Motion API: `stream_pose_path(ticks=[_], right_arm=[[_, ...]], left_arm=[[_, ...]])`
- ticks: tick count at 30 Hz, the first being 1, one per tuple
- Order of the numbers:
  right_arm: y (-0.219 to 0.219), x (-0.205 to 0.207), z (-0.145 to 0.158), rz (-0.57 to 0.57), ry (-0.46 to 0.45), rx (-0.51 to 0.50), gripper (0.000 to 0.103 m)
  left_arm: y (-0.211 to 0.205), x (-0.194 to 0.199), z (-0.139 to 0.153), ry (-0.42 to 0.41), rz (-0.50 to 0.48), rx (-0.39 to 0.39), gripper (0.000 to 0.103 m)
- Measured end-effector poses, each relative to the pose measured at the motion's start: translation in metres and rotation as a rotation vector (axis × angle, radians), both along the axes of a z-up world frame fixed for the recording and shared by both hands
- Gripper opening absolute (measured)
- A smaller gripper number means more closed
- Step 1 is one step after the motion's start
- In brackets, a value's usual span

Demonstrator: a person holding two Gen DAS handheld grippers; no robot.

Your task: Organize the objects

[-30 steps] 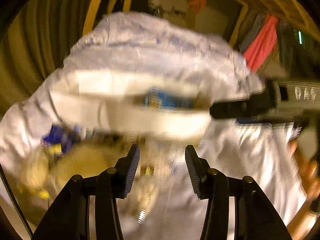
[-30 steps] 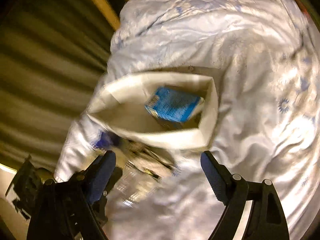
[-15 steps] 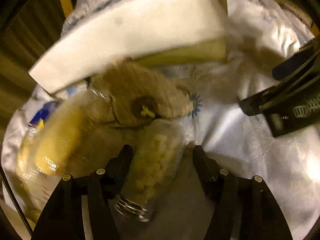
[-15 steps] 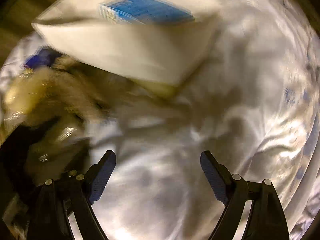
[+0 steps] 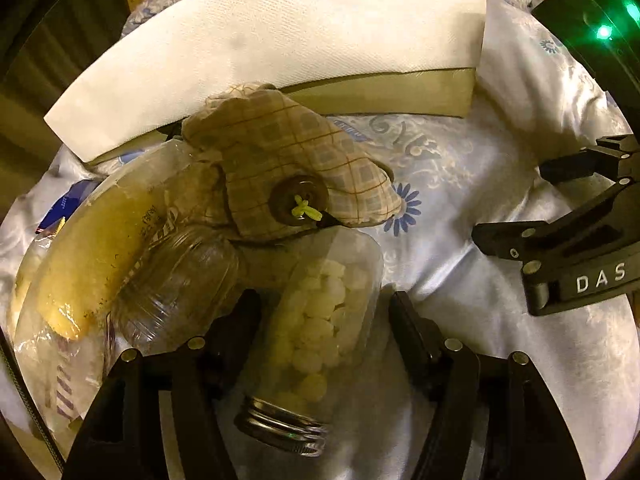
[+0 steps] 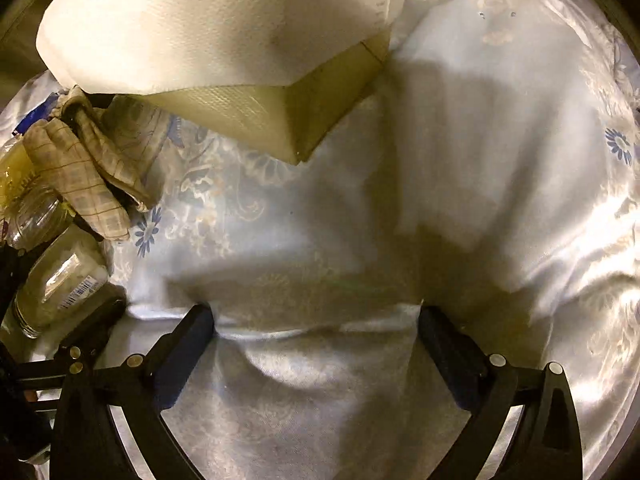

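Surface is a shiny white cloth with blue flower print (image 5: 460, 208), rumpled, dim yellow light. At lower centre of the left wrist view a clear jar of pale round sweets (image 5: 320, 320) lies on its side, metal lid (image 5: 280, 428) toward the camera. The left gripper (image 5: 324, 312) straddles it, jaws apart, one finger either side of the glass; pads look just off the jar, so nothing gripped yet as far as I can tell. Touching the jar's far end: a checked cloth pouch with a dark button (image 5: 288, 176). To the left, a second, empty-looking jar (image 5: 176, 280) and a yellow roll in clear wrap (image 5: 88, 256). Across the top, a white bag or box (image 5: 280, 28), likely the destination. The right gripper (image 6: 316, 320) hangs over bare cloth at lower centre of its own view, jaws opening, nothing between them. Judgement: the step is closing on the sweet jar. Round glass can roll or squirt out, so centre the pads on the body, not the lid, squeeze slowly, and lift clear of the pouch without dragging it.
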State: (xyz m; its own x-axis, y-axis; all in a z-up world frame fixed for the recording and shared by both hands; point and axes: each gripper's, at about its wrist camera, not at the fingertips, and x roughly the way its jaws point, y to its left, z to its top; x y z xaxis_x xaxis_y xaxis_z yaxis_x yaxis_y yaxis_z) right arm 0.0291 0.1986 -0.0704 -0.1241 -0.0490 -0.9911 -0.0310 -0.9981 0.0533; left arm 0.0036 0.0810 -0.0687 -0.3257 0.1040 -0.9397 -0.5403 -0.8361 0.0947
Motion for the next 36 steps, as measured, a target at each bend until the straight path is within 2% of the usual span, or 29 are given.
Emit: stream_pose_path(ticks=[1,3,5,7,10,12,13,14,16,18,20,23,24,26,27,29,30,32,34,36], right_arm=[[-0.001,0.001,0.002,0.013,0.012,0.008,0.103],[-0.008,0.006,0.008,0.061,0.042,0.041,0.100],[-0.011,0.017,0.027,0.098,0.106,0.020,0.077],[-0.006,0.028,0.051,0.095,0.173,0.003,0.070],[0.010,0.048,0.117,0.043,0.402,-0.039,0.070],[0.024,0.065,0.167,-0.007,0.640,-0.155,0.070],[0.029,0.073,0.183,-0.042,0.763,-0.202,0.070],[0.040,0.084,0.200,-0.107,0.940,-0.265,0.072],[0.045,0.091,0.213,-0.209,1.100,-0.318,0.073],[0.037,0.088,0.213,-0.186,1.100,-0.257,0.074],[0.005,0.067,0.207,-0.105,1.037,-0.083,0.074],[-0.012,0.064,0.206,-0.121,1.049,0.074,0.074],[-0.016,0.066,0.208,-0.137,1.064,0.079,0.074],[-0.022,0.075,0.211,-0.179,1.111,0.072,0.073],[-0.018,0.073,0.206,-0.196,1.138,0.078,0.073],[-0.024,0.077,0.214,-0.235,1.199,0.118,0.073],[-0.026,0.080,0.217,-0.236,1.214,0.127,0.073],[-0.029,0.081,0.223,-0.215,1.218,0.097,0.074],[-0.029,0.071,0.222,-0.170,1.157,0.017,0.073],[-0.034,0.060,0.218,-0.113,1.065,-0.034,0.074]], left_arm=[[0.000,0.002,0.003,0.017,-0.015,-0.001,0.053],[-0.002,0.011,0.016,0.064,-0.053,0.028,0.044],[-0.007,0.018,0.030,0.097,-0.080,0.076,0.043],[-0.016,0.026,0.055,0.165,-0.104,0.162,0.043],[-0.030,0.038,0.096,0.325,-0.058,0.313,0.042],[-0.032,0.035,0.117,0.471,-0.013,0.438,0.042],[-0.032,0.032,0.124,0.506,-0.003,0.456,0.042],[-0.030,0.028,0.129,0.521,-0.004,0.458,0.042],[-0.023,0.021,0.134,0.548,0.013,0.454,0.042],[-0.030,0.031,0.138,0.559,0.031,0.473,0.036],[-0.039,0.043,0.134,0.562,0.001,0.535,0.032],[-0.051,0.063,0.131,0.593,-0.003,0.617,0.032],[-0.055,0.063,0.128,0.607,0.022,0.626,0.032],[-0.065,0.066,0.125,0.626,0.078,0.633,0.024],[-0.071,0.067,0.127,0.651,0.129,0.635,0.014],[-0.078,0.069,0.127,0.698,0.240,0.604,0.013],[-0.080,0.068,0.125,0.701,0.278,0.583,0.014],[-0.082,0.063,0.120,0.656,0.251,0.613,0.021],[-0.078,0.060,0.115,0.630,0.232,0.612,0.036],[-0.073,0.060,0.113,0.631,0.237,0.573,0.039]])
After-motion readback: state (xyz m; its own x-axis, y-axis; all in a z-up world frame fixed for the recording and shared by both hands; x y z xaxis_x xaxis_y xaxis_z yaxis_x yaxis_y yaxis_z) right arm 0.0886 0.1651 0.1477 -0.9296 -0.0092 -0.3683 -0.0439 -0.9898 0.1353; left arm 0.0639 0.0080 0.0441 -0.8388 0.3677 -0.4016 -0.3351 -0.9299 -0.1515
